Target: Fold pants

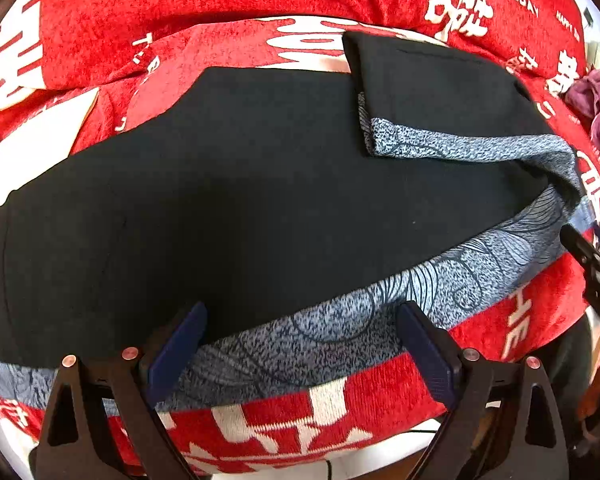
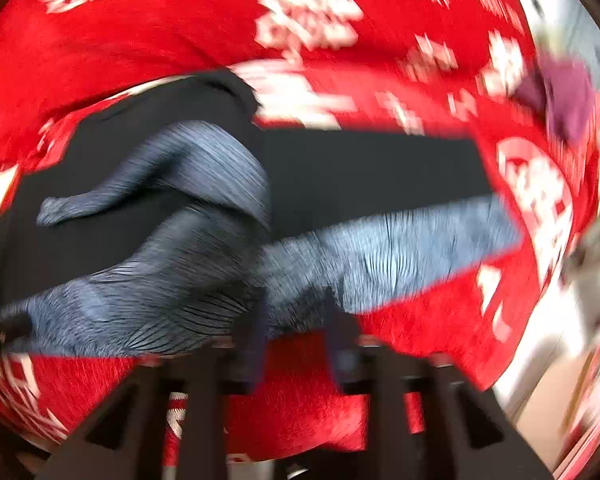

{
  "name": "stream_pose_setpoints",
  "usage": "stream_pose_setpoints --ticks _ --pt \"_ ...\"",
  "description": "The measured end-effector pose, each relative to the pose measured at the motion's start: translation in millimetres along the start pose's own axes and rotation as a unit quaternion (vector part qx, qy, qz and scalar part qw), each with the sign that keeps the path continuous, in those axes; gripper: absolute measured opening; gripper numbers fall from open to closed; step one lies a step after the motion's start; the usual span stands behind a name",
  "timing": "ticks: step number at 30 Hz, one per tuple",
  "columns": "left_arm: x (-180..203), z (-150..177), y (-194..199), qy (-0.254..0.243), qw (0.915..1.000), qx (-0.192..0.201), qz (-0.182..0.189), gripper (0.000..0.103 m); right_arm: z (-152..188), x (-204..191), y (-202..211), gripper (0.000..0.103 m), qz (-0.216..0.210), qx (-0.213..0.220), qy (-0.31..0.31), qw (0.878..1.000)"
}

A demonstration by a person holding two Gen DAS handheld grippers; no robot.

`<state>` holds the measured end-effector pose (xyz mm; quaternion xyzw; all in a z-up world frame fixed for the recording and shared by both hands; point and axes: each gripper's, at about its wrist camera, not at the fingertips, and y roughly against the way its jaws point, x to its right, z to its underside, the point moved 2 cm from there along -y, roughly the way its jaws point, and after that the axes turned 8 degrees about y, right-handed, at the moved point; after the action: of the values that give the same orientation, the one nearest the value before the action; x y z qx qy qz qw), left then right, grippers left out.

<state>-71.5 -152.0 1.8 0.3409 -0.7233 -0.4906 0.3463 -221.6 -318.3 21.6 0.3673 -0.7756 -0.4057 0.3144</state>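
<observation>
Left wrist: purple cloth [image 1: 598, 108] beyond pants [image 1: 240, 200].

Pants [image 1: 260, 200] flat on blanket [image 1: 220, 0]

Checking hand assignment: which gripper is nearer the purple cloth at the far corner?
Right. The right gripper hangs over the pants at their grey-patterned end, the side where the purple cloth lies. The left gripper sits mid-length along the patterned stripe, farther away.
</observation>
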Motion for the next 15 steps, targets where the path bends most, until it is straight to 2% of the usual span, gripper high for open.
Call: stream_pose_setpoints --ticks 1,2,4,5,7,11,13,15 --pt "-4 0 4 0.012 0.9999 0.001 0.011 0.095 -5 -9 12 0.08 0.016 0.03 0.033 0.999" --pt "-7 -1 9 0.026 0.9994 0.002 0.023 0.095 -8 -16 23 0.084 0.029 0.059 0.057 0.996" --pt "-19 -2 14 0.049 0.9981 0.005 0.036 0.095 -17 -41 43 0.084 0.052 0.113 0.131 0.983" --pt "-23 -3 12 0.055 0.9978 0.004 0.038 0.095 -21 -55 47 0.084 0.06 0.127 0.168 0.976" --pt "-30 -5 8 0.065 0.997 0.0 0.041 0.095 -25 -85 47 0.084 0.077 0.15 0.251 0.953" --pt "-28 -1 9 0.059 0.9976 0.001 0.037 0.095 -34 -137 13 0.084 0.115 0.161 0.376 0.905" --pt "-29 -2 7 0.056 0.9978 0.002 0.035 0.095 -43 -152 -1 0.084 0.124 0.158 0.408 0.891" --pt "-29 -1 8 0.056 0.9978 0.002 0.036 0.095 -53 -162 -15 0.084 0.12 0.152 0.424 0.884"
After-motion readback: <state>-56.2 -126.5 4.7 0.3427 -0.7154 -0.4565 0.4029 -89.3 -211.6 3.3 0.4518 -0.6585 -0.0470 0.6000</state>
